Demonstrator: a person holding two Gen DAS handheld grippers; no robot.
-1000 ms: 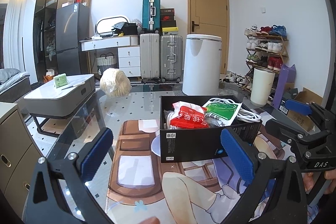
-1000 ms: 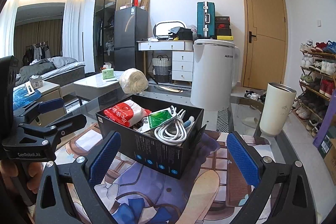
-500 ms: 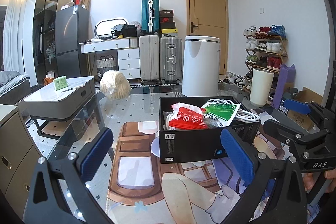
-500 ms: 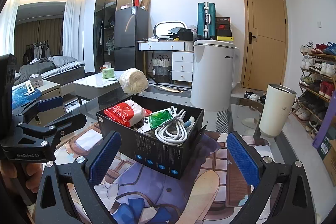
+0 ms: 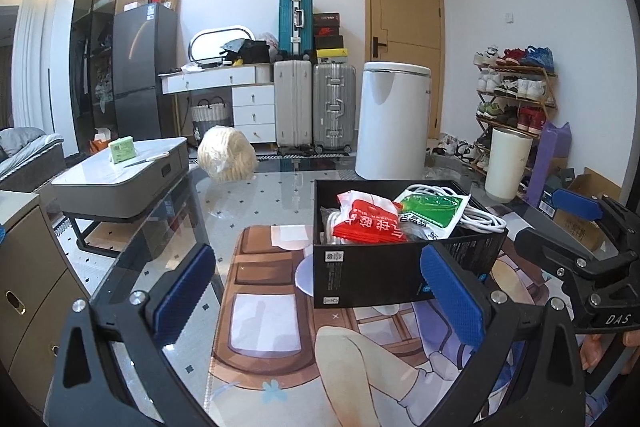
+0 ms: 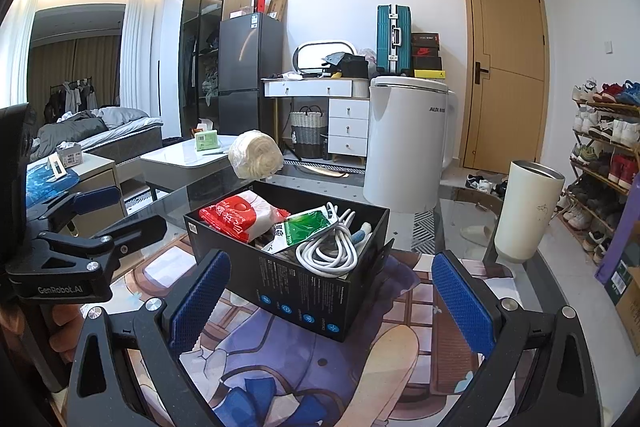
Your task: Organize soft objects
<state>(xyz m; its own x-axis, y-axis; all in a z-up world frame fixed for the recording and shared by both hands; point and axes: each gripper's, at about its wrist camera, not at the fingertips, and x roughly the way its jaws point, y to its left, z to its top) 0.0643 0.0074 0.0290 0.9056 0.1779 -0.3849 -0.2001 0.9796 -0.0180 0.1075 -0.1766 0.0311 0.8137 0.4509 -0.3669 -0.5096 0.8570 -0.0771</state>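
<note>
Black box (image 5: 372,275) on glass tabletop (image 5: 264,199), holding red packet (image 5: 370,225), green packet (image 5: 434,207) and white cable (image 6: 330,251); left gripper (image 5: 320,303) and right gripper (image 6: 332,301) both wide open, empty, box just ahead, right one likely nearer.

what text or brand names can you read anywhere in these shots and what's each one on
"GenRobot.AI": on the left gripper body, seen from the right wrist view.
"DAS": on the right gripper body, seen from the left wrist view.
"AUX": on the white appliance by the door.
Red packet, green packet and black box print: too small or blurred to read.
</note>
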